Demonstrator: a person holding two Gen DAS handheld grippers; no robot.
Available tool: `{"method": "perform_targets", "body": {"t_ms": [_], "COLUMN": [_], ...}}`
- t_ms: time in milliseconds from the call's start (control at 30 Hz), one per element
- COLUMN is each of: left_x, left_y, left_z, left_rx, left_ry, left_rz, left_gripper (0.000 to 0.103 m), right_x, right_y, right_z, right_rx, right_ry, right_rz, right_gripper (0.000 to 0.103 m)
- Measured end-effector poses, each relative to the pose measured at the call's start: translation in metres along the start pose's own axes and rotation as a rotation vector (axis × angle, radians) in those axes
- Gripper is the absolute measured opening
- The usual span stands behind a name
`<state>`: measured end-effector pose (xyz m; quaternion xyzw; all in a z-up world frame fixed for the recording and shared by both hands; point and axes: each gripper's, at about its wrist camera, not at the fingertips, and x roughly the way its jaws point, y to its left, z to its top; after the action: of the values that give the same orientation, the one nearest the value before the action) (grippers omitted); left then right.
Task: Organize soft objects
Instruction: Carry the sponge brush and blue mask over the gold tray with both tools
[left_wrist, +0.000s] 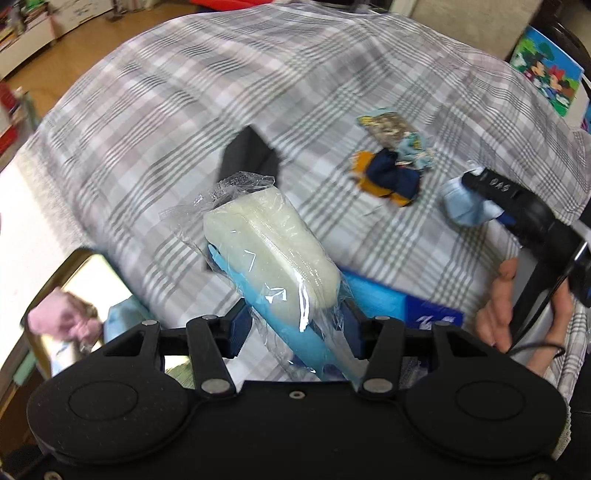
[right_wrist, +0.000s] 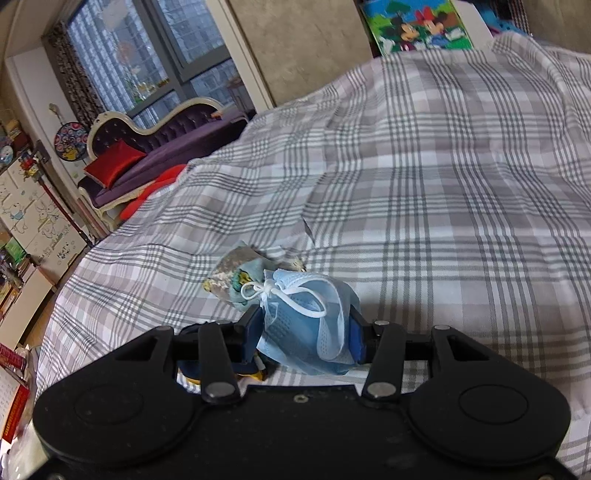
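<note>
Soft, even daylight enters through the window (right_wrist: 147, 55). Glare streaks the plastic wrap (left_wrist: 273, 258). Fisheye bends both views' edges; the left view is motion-blurred.

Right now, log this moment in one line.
left gripper: holds wrapped sponge | right gripper: holds blue face mask | surface: plaid bedspread

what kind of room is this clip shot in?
Most likely a lived-in home, a bedroom or living area. The work surface is a bed under a plaid grey-and-white cover. Behind it, by a tall window, stands a purple tufted chaise, and a cartoon poster leans at the head.
</note>
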<state>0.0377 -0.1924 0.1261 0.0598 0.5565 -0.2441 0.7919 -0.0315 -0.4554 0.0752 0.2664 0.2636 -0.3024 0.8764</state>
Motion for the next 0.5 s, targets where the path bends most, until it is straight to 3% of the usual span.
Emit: {"method": "perform_targets", "body": {"t_ms": [267,500], "left_x": [-0.012,-0.015], "left_y": [0.059,0.115], "left_z": [-0.036,-0.067], "left_rx": [-0.102,-0.215], "left_ry": [0.008,0.023], "left_rz": [0.052,0.104], "left_gripper": [0.051,0.051], "right_x": [-0.009,-0.007], "right_y": [0.012,0.022], "right_z": [-0.006,-0.012], "right_rx": [-0.052,-0.091], "right_ry": [-0.058,-0.057], "right_rz": [0.027,0.039], "right_gripper": [0.047,0.046]}}
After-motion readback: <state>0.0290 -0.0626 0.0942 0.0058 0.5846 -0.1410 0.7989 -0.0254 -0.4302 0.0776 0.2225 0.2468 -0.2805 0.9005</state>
